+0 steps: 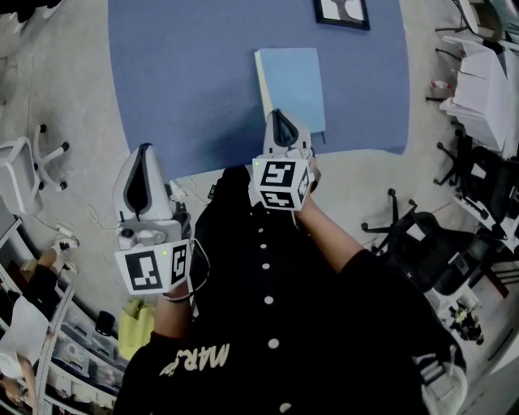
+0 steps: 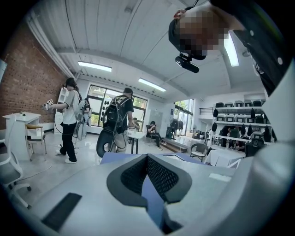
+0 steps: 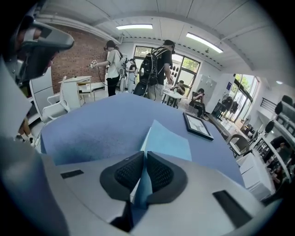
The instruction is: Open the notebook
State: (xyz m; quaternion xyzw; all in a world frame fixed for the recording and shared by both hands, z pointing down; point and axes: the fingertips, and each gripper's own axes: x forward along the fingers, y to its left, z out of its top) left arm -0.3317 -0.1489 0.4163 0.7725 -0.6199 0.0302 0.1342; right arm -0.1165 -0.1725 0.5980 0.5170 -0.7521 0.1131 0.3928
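My right gripper [image 3: 144, 156] jaws pinch the notebook [image 3: 169, 142] cover's edge; I'd swing it up in an arc about the spine. My left gripper [image 2: 147, 159] jaws sit together, empty.

The notebook [image 1: 292, 85] lies on the table [image 1: 186, 81], right of its middle and close to the front edge. Behind it, at the table's far edge and well apart, lies a framed picture [image 1: 342, 11]. The right gripper [image 1: 280, 121] stands at the notebook's near left corner, with the cover's edge between its jaws. The left gripper [image 1: 145, 154] is well to the left, at the table's near left corner, apart from the notebook. An office chair [image 1: 20, 170] stands on the floor left of the table, and a second chair [image 1: 413, 235] stands to its right.
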